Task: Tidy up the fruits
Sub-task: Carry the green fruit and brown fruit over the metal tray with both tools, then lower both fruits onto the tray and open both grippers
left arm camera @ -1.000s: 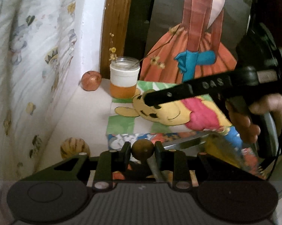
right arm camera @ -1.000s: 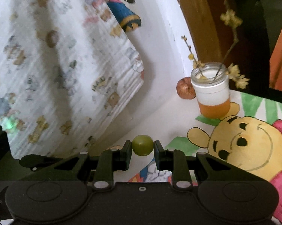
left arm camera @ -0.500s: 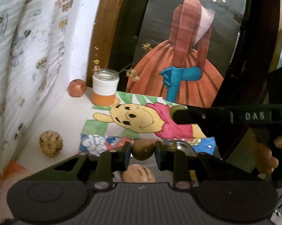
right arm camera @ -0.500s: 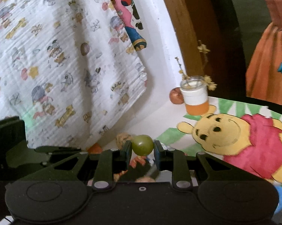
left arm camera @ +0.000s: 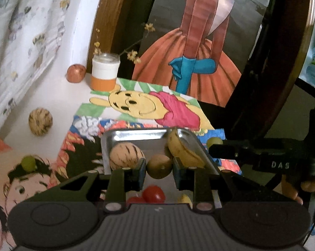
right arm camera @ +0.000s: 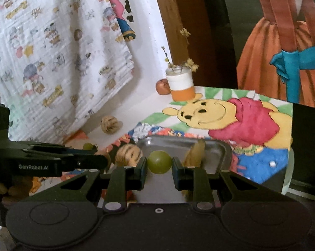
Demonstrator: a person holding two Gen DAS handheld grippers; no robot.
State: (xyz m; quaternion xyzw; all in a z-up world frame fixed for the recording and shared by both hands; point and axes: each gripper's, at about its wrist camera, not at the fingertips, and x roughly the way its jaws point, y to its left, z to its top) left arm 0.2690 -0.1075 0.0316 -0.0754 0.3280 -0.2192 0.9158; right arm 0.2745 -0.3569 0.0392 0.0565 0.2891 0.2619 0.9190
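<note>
**Both hand-held grippers carry a small fruit over the metal tray**

The left hand-held gripper (left arm camera: pixel 159 168) has its fingers closed on a small brown round fruit (left arm camera: pixel 159 166), held above the near part of the metal tray (left arm camera: pixel 136 137). The right hand-held gripper (right arm camera: pixel 159 165) pinches a green grape (right arm camera: pixel 159 164) between its fingers, also over the tray (right arm camera: pixel 224 152).

Only the left wrist view shows the tray's near contents: two red cherry tomatoes (left arm camera: pixel 153 194) beneath the held fruit and a small yellow piece (left arm camera: pixel 185 198) beside them. It also shows a loose green grape (left arm camera: pixel 28 162) lying on the cartoon drawing to the left of the tray. Both views show a striped tan fruit (left arm camera: pixel 126 154) at the tray's left edge, a banana (left arm camera: pixel 182 152) leaning on the right wall, a second striped fruit (left arm camera: pixel 40 121) on the white desk (left arm camera: pixel 53 98), and a reddish fruit (left arm camera: pixel 76 73) just beside the white-and-orange jar (left arm camera: pixel 105 73) with dried sprigs.

In the left view the right gripper's body reaches in level from the right, gripped by fingers (left arm camera: pixel 291 190); its side reads "DAS". In the right view the left gripper's body comes in from the left, marked "GenRobot.AI".

A Winnie-the-Pooh drawing (right arm camera: pixel 230 115) lies behind the tray.
</note>
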